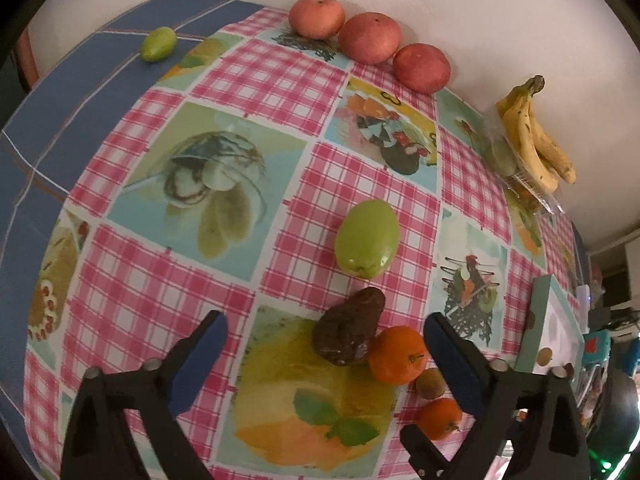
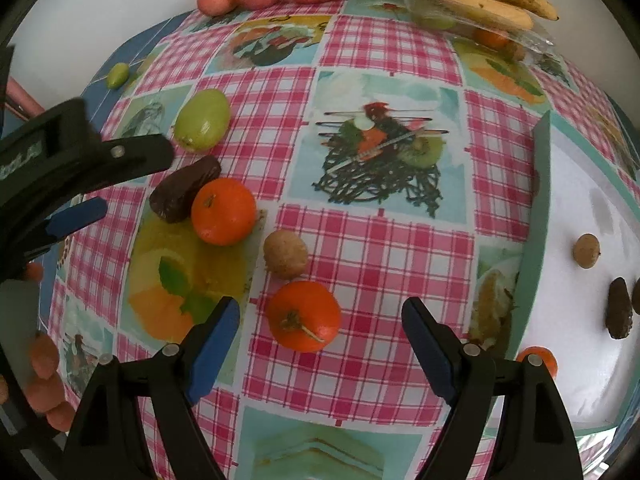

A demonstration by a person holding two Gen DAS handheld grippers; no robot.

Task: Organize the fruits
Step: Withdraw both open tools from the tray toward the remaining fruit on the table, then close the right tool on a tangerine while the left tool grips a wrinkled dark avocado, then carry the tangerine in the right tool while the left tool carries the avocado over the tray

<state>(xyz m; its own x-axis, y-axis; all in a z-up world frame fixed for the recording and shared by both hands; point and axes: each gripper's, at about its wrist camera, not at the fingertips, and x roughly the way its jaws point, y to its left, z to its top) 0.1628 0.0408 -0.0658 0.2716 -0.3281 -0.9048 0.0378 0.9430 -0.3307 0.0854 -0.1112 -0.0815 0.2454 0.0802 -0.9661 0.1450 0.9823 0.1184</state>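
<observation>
Looking from the left wrist: the left gripper hung over the checked tabletop with its jaws wide and nothing pressed between them.
Dark fruit: a wrinkled brown fruit lay between the jaws, touching an orange mandarin on its right side.
Handling, dark fruit: it looked soft and easily bruised; a light squeeze across its short middle seemed the safest hold.
Green fruit: a smooth green fruit lay just beyond, apart from the pile; its glossy skin could slip.
Back edge: three red apples and a bunch of bananas sat against the wall.

Looking from the right wrist: the right gripper pointed down with jaws wide and empty.
Near mandarin: a second mandarin lay between the jaws, stem up, free of its neighbours.
Handling, mandarin: light, round and slightly yielding; gripping across its widest part, clear of the stem, seemed best, since it could roll.
Small brown fruit: a small round fruit sat just beyond it.
Tray: a white tray to the right already held a few small fruits.
</observation>
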